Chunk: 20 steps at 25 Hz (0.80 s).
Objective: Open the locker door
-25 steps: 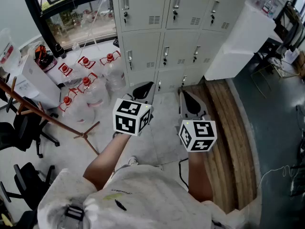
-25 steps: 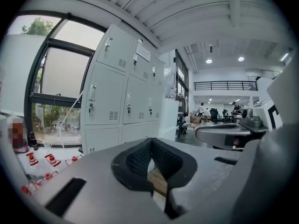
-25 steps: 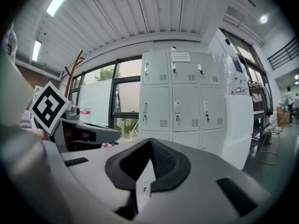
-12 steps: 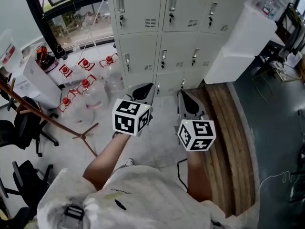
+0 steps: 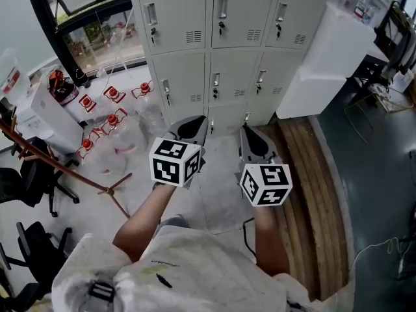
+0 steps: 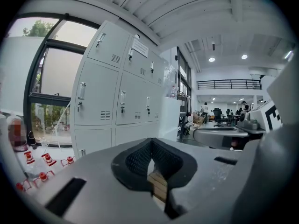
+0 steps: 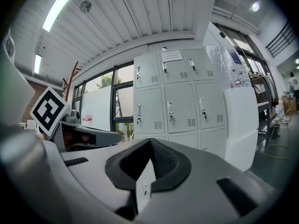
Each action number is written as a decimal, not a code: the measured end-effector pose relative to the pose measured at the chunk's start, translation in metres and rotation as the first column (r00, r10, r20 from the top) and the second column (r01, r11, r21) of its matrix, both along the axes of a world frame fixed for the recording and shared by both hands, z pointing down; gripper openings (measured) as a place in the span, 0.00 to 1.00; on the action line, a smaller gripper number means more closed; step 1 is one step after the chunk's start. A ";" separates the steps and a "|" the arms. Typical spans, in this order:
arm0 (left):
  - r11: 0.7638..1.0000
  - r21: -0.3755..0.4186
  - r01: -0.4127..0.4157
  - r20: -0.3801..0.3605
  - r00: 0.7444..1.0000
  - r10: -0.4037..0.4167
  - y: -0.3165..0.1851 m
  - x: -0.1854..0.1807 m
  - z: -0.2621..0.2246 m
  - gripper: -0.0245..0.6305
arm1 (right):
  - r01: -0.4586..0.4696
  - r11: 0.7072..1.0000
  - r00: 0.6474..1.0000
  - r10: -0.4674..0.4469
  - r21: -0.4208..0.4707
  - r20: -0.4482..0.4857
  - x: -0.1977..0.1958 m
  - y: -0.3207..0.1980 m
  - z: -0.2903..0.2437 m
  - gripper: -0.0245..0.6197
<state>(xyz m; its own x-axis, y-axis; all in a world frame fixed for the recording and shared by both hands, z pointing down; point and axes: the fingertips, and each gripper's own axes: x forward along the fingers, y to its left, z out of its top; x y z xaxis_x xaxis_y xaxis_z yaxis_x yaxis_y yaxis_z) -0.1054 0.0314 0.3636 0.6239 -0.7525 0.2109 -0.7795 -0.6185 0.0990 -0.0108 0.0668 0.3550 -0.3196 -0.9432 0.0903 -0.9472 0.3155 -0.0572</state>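
A bank of pale grey lockers [image 5: 214, 44] stands ahead, every door closed, each with a small handle and a key lock. Both grippers are held side by side in front of me, short of the lockers and touching nothing. My left gripper [image 5: 197, 122] is shut and empty, pointing at the lower doors. The right gripper [image 5: 248, 134] is likewise shut with nothing between its pads. In the left gripper view the lockers [image 6: 117, 97] rise beyond the closed left gripper [image 6: 150, 143]. The right gripper view shows the lockers [image 7: 170, 97] above the closed right gripper [image 7: 150, 143].
Several clear water jugs with red caps [image 5: 110, 119] lie on the floor left of the lockers. A wooden coat stand [image 5: 65, 164] and black office chairs [image 5: 29, 174] are at left. A white cabinet [image 5: 325, 51] abuts the lockers at right, beside a wooden floor strip [image 5: 312, 174].
The lockers have slid lower and nearer in the head view as the view shifts toward them. Both grippers keep their places, shut.
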 end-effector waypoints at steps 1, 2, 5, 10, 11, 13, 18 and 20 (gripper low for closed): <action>1.000 0.000 -0.002 0.002 1.000 0.002 -0.002 0.003 0.000 0.05 | -0.002 1.000 1.000 0.002 -0.001 0.002 0.003 -0.002 0.000 0.03; 1.000 0.000 -0.004 0.004 1.000 0.004 -0.005 0.006 0.001 0.05 | -0.003 1.000 1.000 0.003 -0.002 0.004 0.006 -0.005 0.001 0.03; 1.000 -0.006 -0.007 0.006 1.000 0.007 -0.018 0.010 0.005 0.05 | -0.003 1.000 1.000 0.003 -0.011 0.012 0.011 -0.020 0.006 0.03; 1.000 -0.016 -0.009 -0.006 1.000 0.009 -0.056 0.011 0.013 0.05 | 0.005 1.000 1.000 -0.004 -0.028 0.005 0.009 -0.056 0.015 0.03; 1.000 -0.017 -0.012 -0.011 1.000 0.012 -0.065 0.012 0.014 0.05 | 0.003 1.000 1.000 -0.003 -0.029 0.000 0.009 -0.066 0.016 0.03; 1.000 -0.021 -0.022 -0.020 1.000 0.021 -0.086 0.014 0.016 0.05 | -0.002 0.999 1.000 0.002 -0.033 -0.007 0.009 -0.086 0.017 0.03; 0.999 -0.022 -0.045 -0.028 0.999 0.044 -0.141 0.012 0.013 0.05 | -0.014 0.999 1.000 0.013 -0.032 -0.018 0.001 -0.144 0.008 0.03; 0.998 -0.027 -0.049 -0.037 0.998 0.048 -0.163 0.009 0.012 0.05 | -0.010 0.999 1.000 0.010 -0.037 -0.015 -0.005 -0.166 0.006 0.03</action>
